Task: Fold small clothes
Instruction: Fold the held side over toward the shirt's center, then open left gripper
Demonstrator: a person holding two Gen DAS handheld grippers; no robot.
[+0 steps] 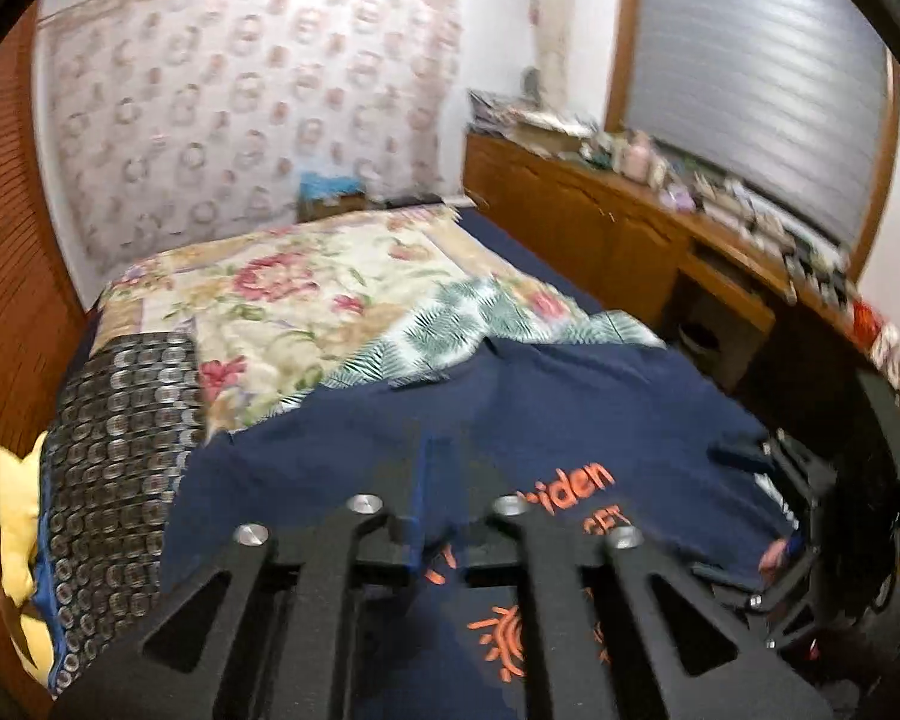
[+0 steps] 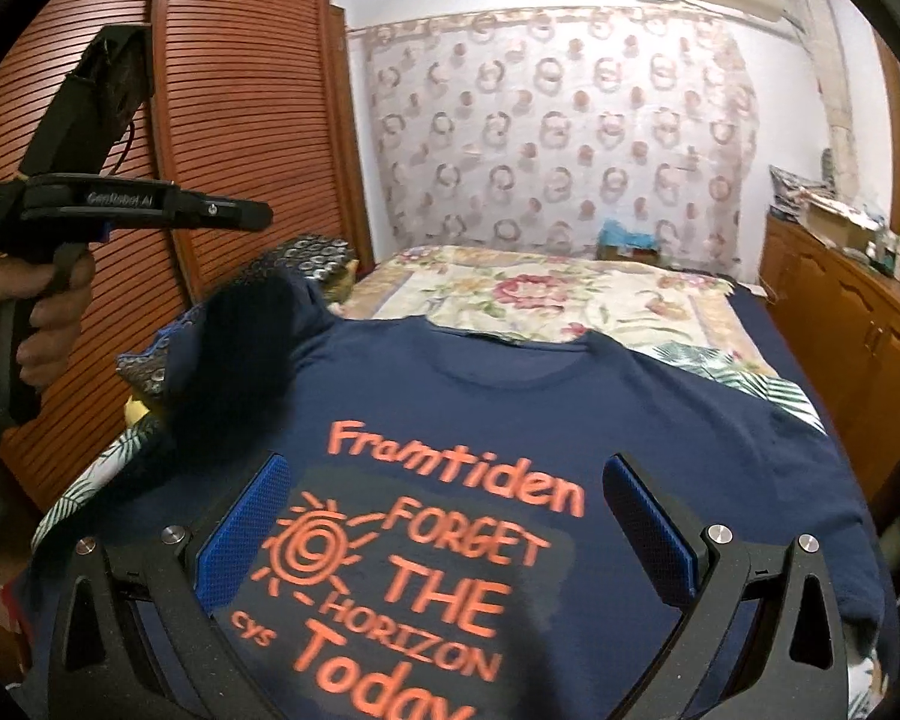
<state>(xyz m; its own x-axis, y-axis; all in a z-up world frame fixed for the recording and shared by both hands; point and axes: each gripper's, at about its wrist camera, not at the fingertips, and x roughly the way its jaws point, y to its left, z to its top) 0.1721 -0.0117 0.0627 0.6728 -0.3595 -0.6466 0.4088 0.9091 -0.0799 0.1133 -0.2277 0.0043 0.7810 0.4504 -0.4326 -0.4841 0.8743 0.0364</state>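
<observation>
From the left wrist view, the left tool (image 1: 438,516) has its two fingers drawn close together with a fold of the navy T-shirt (image 1: 510,420) bunched between them, so I judge it is clamped on the cloth. The shirt lies across the near end of the bed (image 1: 510,228), over a leaf-print sheet (image 1: 450,312) and a floral quilt (image 1: 282,282). A dark ring-patterned fabric (image 1: 114,468) and a yellow plush (image 1: 12,516) sit along the bed's left edge. The right tool (image 1: 810,540) shows at the shirt's right side, too blurred here to read.

From the right wrist view, the right tool (image 2: 444,528) hovers over the printed chest with its blue pads (image 2: 243,534) spread wide apart and nothing between them. The T-shirt (image 2: 660,420) lies print-up, collar toward the far end of the bed (image 2: 744,312), right sleeve flat toward the bed's right edge. The left tool (image 2: 234,216) is raised near the bed's left edge in the person's left hand (image 2: 36,312), and the shirt's left sleeve (image 2: 240,348) is lifted off the bed as a blurred dark lump.

This looks like the first fold: the left sleeve being carried inward. The next move calls for laying that sleeve across the chest toward the middle and releasing, while the right tool pins or smooths the body so it does not drag.
</observation>
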